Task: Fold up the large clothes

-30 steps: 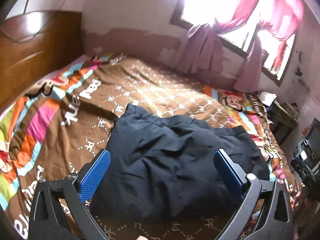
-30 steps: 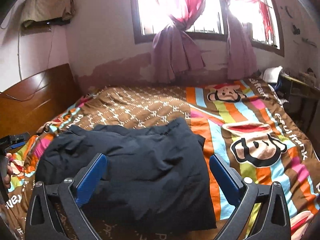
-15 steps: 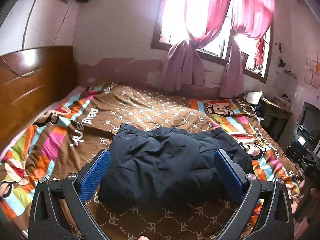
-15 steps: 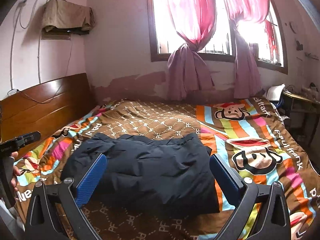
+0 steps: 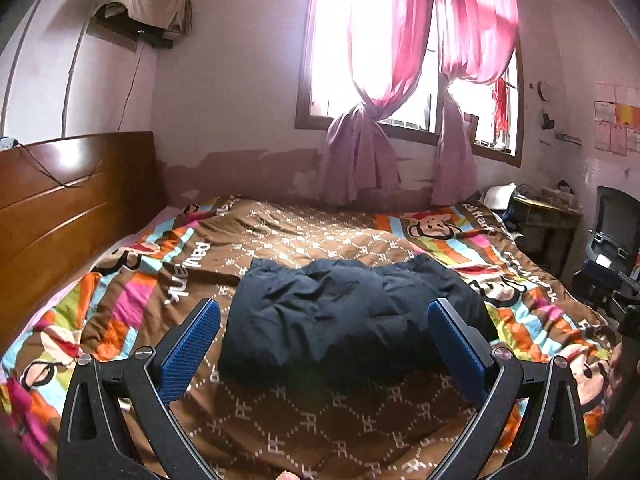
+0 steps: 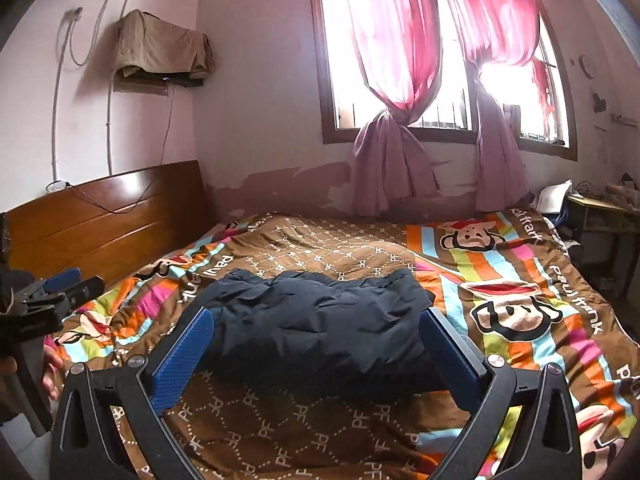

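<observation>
A dark navy padded garment (image 5: 360,332) lies folded in a thick bundle on the middle of the bed, also seen in the right wrist view (image 6: 320,344). My left gripper (image 5: 324,307) is open, held in the air short of the garment's near edge, with nothing between its blue pads (image 5: 192,344). My right gripper (image 6: 317,316) is open too, likewise back from the garment and holding nothing. The left gripper (image 6: 56,292) shows at the left edge of the right wrist view, held by a hand (image 6: 52,368).
The bed carries a brown and striped cartoon-monkey cover (image 5: 304,420). A wooden headboard (image 5: 60,208) stands at the left. Pink curtains (image 5: 360,160) hang at the window behind. A cluttered desk (image 5: 548,208) and a chair (image 5: 612,232) stand at the right.
Both grippers have drawn back and risen away from the garment, so more of the room shows. The garment stays folded on the bed. Both stayed open.
</observation>
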`<action>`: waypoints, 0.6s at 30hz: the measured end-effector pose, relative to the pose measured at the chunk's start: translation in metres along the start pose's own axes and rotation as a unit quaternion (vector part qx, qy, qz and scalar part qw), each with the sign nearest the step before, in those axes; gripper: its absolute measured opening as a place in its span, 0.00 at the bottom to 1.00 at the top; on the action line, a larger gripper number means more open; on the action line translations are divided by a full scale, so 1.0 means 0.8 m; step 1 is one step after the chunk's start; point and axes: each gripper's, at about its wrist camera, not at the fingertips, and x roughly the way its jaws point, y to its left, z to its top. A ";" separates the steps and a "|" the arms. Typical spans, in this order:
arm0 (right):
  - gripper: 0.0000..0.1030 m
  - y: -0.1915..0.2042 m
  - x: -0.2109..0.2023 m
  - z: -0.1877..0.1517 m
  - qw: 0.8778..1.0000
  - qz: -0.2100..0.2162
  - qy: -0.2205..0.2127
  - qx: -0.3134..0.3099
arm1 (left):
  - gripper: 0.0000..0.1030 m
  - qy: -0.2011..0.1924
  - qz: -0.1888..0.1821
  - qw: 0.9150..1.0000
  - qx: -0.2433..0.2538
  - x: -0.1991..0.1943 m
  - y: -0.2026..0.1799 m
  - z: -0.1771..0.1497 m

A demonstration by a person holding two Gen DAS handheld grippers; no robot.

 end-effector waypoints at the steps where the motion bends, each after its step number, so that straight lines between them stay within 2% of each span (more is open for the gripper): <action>1: 1.00 0.003 -0.006 -0.002 1.000 -0.001 -0.002 -0.002 | 0.98 -0.001 0.001 1.000 0.000 -0.006 -0.001 -0.003; 7: 1.00 0.015 -0.032 -0.018 1.000 0.005 -0.004 0.004 | 0.98 -0.005 0.010 1.000 0.003 -0.036 -0.004 -0.019; 12: 1.00 0.032 -0.056 -0.043 1.000 0.007 -0.008 0.014 | 0.98 -0.004 -0.003 1.000 -0.014 -0.058 -0.006 -0.038; 18: 1.00 0.048 -0.081 -0.067 1.000 0.001 -0.024 0.007 | 0.98 -0.016 -0.003 1.000 -0.006 -0.081 -0.014 -0.059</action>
